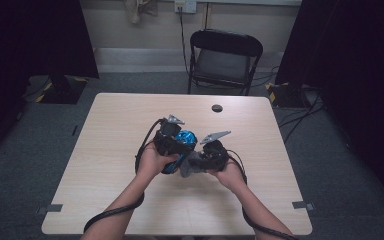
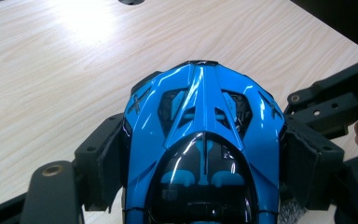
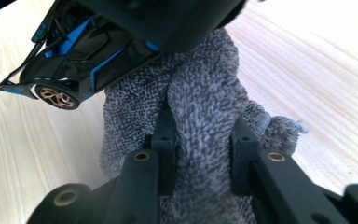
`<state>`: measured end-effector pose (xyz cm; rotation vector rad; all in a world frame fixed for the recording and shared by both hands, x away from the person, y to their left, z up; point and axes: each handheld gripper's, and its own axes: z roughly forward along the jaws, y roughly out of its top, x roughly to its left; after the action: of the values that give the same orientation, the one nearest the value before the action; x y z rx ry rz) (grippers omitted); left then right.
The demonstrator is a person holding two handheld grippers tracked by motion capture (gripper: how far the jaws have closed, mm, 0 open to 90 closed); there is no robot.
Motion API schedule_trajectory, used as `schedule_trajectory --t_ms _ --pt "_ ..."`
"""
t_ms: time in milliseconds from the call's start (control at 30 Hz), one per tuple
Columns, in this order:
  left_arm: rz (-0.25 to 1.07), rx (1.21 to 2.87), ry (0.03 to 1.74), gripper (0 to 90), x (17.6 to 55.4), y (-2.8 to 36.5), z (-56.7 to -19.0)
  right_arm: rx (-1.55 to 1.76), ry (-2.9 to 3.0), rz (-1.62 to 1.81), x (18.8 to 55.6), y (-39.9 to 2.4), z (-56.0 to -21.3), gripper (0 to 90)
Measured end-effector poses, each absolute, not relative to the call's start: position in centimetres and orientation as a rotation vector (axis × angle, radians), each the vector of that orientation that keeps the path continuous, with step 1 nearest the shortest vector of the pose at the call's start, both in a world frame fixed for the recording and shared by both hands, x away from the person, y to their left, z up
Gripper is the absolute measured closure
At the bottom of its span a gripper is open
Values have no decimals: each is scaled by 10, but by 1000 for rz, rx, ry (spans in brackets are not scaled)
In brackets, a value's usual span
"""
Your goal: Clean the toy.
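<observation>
Left gripper view: left gripper (image 2: 205,154) clamps blue car (image 2: 204,140); right gripper (image 3: 204,154) pinches grey cloth (image 3: 205,102).

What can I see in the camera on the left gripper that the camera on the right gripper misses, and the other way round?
The left gripper view looks down on the glossy roof and cockpit of the blue toy car, clamped between the left gripper's jaws, with a dark round hole at the table's far edge. The right gripper view shows a grey fuzzy cloth pinched in the right gripper's jaws, and the car's side with a copper-coloured wheel. Both show the car and the pale wooden table.
</observation>
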<state>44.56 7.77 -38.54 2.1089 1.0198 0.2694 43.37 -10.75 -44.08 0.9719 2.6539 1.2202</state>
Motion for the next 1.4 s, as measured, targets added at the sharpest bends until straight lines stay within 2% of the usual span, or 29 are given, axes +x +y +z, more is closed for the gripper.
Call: schedule_trajectory --t_ms 533,967,1400 --pt "280 2111 1024 246 448 83 -382 966 2719 1143 430 -108 -449 703" --pt "273 2125 1015 246 435 92 -391 1117 2531 1149 458 -154 -414 700" --pt "244 2162 975 246 426 80 -402 1117 2516 1190 464 -150 -402 697"
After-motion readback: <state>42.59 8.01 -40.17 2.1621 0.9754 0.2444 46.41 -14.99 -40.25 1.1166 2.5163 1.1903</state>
